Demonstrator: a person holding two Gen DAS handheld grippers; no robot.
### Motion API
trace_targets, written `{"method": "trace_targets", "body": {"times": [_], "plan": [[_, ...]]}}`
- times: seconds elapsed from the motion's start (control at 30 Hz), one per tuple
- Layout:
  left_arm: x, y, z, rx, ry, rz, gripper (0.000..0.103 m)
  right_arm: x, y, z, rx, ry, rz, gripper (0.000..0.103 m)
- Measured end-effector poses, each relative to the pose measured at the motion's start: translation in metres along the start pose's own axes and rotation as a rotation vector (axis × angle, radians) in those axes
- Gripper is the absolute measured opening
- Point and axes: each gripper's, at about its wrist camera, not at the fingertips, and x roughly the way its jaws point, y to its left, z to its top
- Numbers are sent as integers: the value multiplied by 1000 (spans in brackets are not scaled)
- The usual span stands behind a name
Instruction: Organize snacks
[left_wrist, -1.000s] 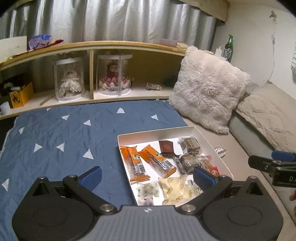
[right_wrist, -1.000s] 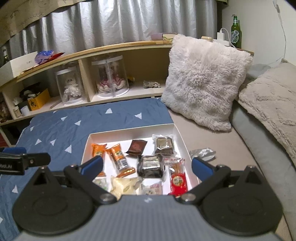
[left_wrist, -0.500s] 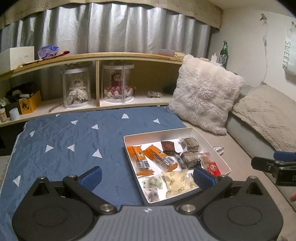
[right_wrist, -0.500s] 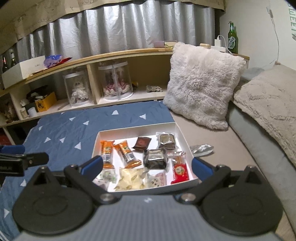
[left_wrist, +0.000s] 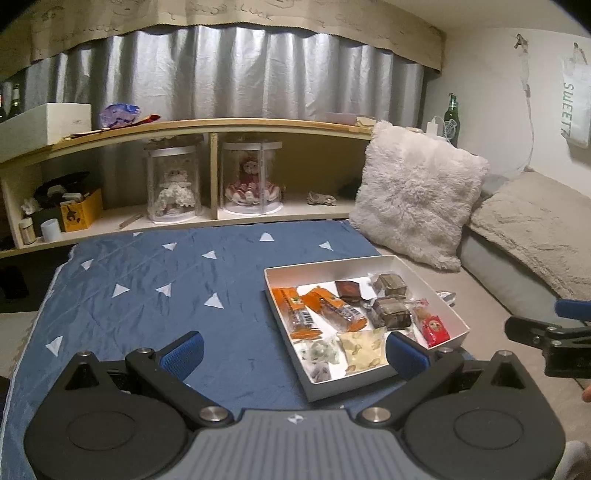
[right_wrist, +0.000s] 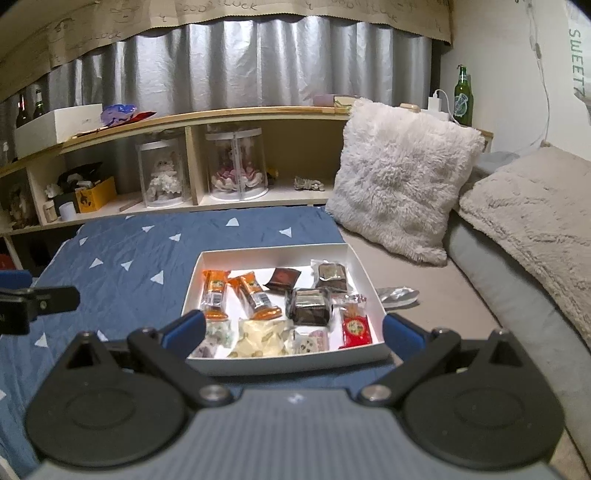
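A white box sits on the bed at the edge of the blue quilt. It holds several wrapped snacks: two orange bars, dark brown packs, a red pack and pale candies. A silver wrapper lies on the bed just right of the box. My left gripper is open and empty, held back from the box's near left corner. My right gripper is open and empty, above the box's near edge.
A blue quilt with white triangles covers the left of the bed. A fluffy white pillow and a beige cushion stand to the right. A wooden shelf with two doll cases runs along the back.
Both grippers have pulled back and risen from the box, so it looks smaller and farther. Both stayed open and empty. The snacks have not moved.
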Motion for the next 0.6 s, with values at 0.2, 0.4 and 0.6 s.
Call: {"method": "trace_targets", "body": {"times": [0.2, 0.4, 0.6], "plan": [[-3, 5, -13, -9, -29, 16, 103, -6, 5, -15, -17, -39, -8, 103], [-6, 4, -25, 23, -42, 34, 103, -9, 6, -25, -11, -71, -12, 103], [-5, 2, -32, 50, -50, 53, 103, -10, 9, -31, -21, -85, -19, 103]]}}
